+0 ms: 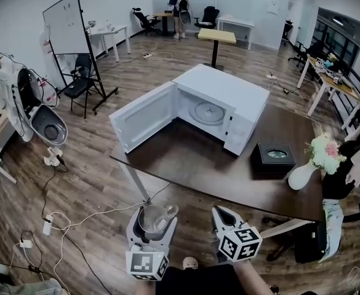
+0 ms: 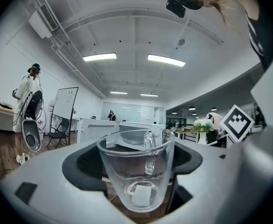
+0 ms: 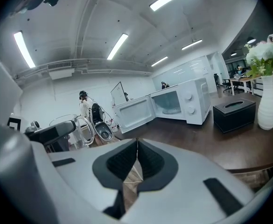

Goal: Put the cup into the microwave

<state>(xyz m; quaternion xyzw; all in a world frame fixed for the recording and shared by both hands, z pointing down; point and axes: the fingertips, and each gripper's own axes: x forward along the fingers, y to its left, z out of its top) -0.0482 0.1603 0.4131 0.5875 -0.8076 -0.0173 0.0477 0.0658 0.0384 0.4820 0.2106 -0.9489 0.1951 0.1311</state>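
Observation:
A clear glass cup (image 2: 135, 171) with a handle sits between the jaws of my left gripper (image 1: 153, 221), which is shut on it; the same cup (image 1: 156, 217) shows in the head view below the near table edge. My right gripper (image 1: 224, 217) hangs beside it, shut with nothing between its jaws, which meet along a thin line (image 3: 136, 164). The white microwave (image 1: 216, 106) stands on the dark wooden table (image 1: 198, 165) with its door (image 1: 144, 117) swung wide open to the left and its glass turntable (image 1: 207, 112) bare. From the right gripper view the microwave (image 3: 176, 105) is ahead and the cup (image 3: 68, 129) at the left.
A black box (image 1: 273, 157) and a white vase of flowers (image 1: 315, 161) stand on the table's right side. Cables and a power strip (image 1: 47, 225) lie on the wooden floor at the left. A whiteboard (image 1: 66, 23), chairs and other desks fill the room behind.

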